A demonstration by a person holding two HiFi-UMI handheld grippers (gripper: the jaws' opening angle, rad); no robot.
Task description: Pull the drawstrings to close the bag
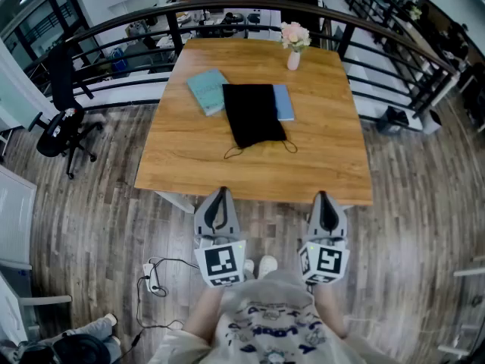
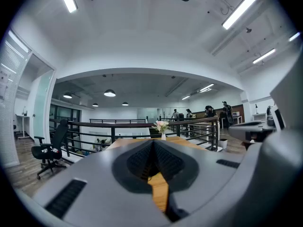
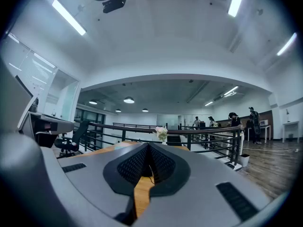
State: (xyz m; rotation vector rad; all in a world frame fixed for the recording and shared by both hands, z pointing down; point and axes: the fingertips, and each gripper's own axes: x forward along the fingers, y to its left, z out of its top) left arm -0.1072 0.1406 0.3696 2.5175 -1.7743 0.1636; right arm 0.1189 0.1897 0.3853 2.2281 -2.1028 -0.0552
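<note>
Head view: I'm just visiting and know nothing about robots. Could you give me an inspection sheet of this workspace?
Surface: wooden table, mostly bare.
Job's things: black bag lying flat mid-table; drawstrings loose at its near end, not pulled.
Clutter: teal book at the bag's left, blue book at its right; vase of flowers at the far edge.
Grippers: left gripper and right gripper both shut, empty, held at the table's near edge, short of the bag.
Cables: corded power strip on the floor.
Surroundings: chair, railing, wood floor.
</note>
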